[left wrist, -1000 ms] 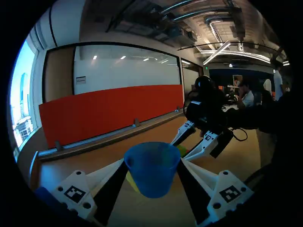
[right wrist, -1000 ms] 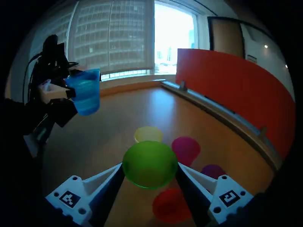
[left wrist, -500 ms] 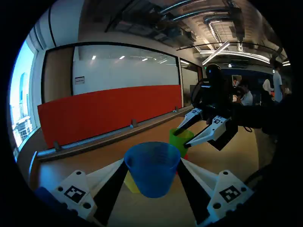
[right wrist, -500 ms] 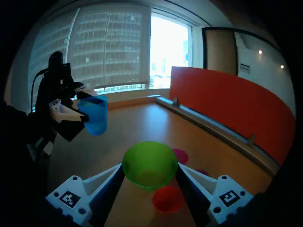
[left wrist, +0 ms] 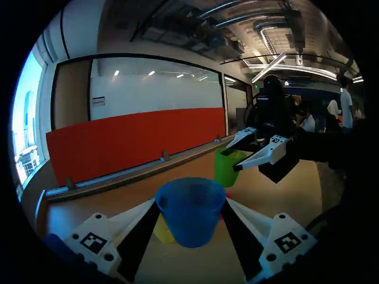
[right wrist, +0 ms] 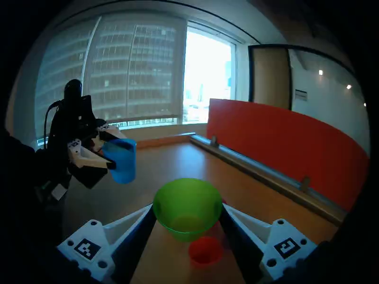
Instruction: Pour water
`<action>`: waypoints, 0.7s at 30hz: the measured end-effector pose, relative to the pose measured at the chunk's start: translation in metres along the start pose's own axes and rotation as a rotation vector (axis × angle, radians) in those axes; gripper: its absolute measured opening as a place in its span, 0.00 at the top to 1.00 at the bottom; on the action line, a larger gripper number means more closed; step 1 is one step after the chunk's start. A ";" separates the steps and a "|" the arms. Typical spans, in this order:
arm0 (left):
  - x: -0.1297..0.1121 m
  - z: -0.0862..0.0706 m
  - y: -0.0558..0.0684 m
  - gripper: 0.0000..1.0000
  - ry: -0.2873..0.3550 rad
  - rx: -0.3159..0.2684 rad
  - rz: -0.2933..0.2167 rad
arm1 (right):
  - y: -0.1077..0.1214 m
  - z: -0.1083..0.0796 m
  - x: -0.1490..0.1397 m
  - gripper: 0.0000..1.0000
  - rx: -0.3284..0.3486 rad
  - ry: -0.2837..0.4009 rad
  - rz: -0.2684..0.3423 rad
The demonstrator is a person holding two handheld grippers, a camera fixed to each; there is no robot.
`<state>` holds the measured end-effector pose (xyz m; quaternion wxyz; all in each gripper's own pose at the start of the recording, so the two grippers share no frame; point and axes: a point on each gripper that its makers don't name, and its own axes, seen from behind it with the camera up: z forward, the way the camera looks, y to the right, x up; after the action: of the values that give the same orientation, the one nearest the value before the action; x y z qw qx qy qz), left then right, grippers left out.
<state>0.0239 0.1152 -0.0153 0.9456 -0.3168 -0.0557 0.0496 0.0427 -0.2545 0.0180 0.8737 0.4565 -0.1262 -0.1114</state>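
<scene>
In the left gripper view my left gripper is shut on a blue plastic cup, held upright above the wooden table. Beyond it and higher to the right, the right gripper holds a green cup. In the right gripper view my right gripper is shut on that green cup, upright and well above the table. The left gripper with the blue cup hangs off to the left at about the same height.
A yellow cup stands on the table behind the blue one. A red cup sits on the table below the green cup. An orange partition with a rail runs along the table's far side. People sit at desks in the background.
My right gripper has risen with the green cup; the table and the cups on it have dropped away below. The left gripper has stayed in place with the blue cup.
</scene>
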 end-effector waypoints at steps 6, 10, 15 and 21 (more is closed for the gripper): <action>0.002 -0.001 0.004 0.14 0.005 -0.004 0.000 | 0.001 -0.007 0.009 0.08 -0.021 0.033 -0.013; 0.004 -0.001 0.005 0.14 0.009 -0.005 0.001 | 0.001 -0.011 0.015 0.08 -0.031 0.054 -0.014; 0.005 -0.003 0.006 0.14 0.014 -0.008 -0.002 | 0.002 -0.014 0.022 0.08 -0.042 0.080 -0.013; 0.005 -0.003 0.007 0.13 0.016 -0.009 -0.006 | 0.003 -0.018 0.029 0.08 -0.052 0.112 -0.015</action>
<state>0.0284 0.1196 -0.0217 0.9447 -0.3211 -0.0490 0.0441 0.0763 -0.2481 0.0141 0.8902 0.4399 -0.0707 -0.0953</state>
